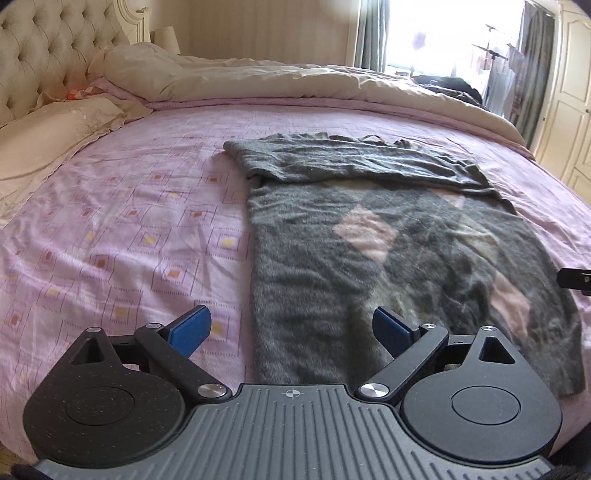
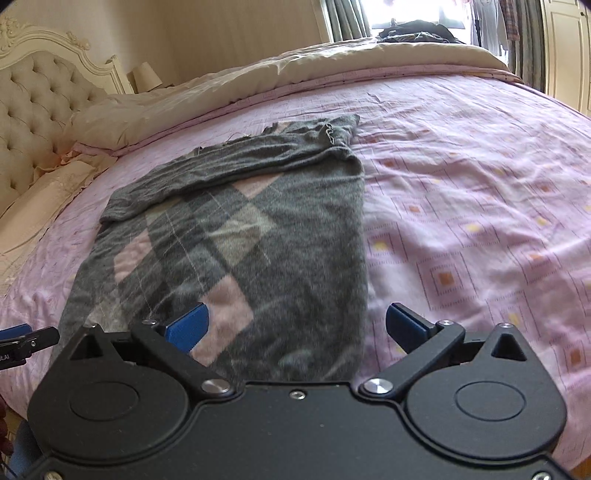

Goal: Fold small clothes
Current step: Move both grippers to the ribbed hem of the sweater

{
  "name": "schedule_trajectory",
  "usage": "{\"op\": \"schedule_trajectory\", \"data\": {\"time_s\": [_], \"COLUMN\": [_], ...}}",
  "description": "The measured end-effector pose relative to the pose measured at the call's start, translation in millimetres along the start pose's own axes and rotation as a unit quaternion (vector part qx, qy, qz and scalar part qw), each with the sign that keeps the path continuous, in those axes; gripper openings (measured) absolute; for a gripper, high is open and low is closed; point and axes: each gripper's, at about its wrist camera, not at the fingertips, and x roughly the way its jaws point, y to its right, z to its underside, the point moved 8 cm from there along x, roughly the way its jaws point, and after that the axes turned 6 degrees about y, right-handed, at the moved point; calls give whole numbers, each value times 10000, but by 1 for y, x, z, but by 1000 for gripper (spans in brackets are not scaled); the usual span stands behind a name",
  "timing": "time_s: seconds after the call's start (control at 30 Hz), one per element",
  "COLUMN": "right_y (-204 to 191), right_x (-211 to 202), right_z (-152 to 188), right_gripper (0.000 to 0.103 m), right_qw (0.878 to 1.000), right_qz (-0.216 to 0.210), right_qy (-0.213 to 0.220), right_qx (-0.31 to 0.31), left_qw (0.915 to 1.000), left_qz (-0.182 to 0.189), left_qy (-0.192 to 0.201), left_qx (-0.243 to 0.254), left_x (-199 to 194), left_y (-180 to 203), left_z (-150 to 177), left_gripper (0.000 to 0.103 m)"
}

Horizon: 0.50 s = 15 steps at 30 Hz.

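The left gripper (image 1: pixel 291 330) hangs over the near edge of the bed (image 1: pixel 122 229) with its blue pads (image 1: pixel 192 330) spread wide and nothing between them; one pad is above the pink patterned sheet, the other above the near left part of the sweater (image 1: pixel 369 254). The right gripper (image 2: pixel 295 326) is likewise spread wide and empty, its left pad over the sweater's near hem and its right pad over bare sheet just beside the garment's right side. The tip of the left gripper shows at the left border of the right wrist view, close to the sweater's near left corner. The sweater, grey knit with pink and pale grey diamonds, lies flat on the sheet, running from the near edge of the bed toward its middle. Its sides are folded inward to form a narrow strip, and a plain grey sleeve (image 2: pixel 236 162) is laid across the far end of the strip. Beyond the sweater, a cream duvet (image 1: pixel 280 81) is bunched along the far side of the bed. A cream pillow (image 1: pixel 55 125) lies at the tufted headboard (image 1: pixel 44 51). A dark pile of clothes (image 2: pixel 417 33) rests on the far edge, below the window (image 1: pixel 443 29).
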Motion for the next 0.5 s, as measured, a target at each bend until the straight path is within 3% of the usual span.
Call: {"op": "schedule_trajectory", "data": {"time_s": [0.43, 0.5], "right_y": [0, -3], "right_x": [-15, -18], "right_z": [52, 56], "right_gripper": [103, 103], "right_qw": [9990, 9992], "right_qz": [-215, -249], "right_qy": [-316, -255], "right_qx": [238, 156], "left_qw": [9996, 9999], "left_qz": [76, 31], "left_qy": [-260, -141], "left_qx": [-53, 66], "left_x": [-10, -12], "left_y": [13, 15], "left_z": [56, 60], "left_gripper": [95, 95]}}
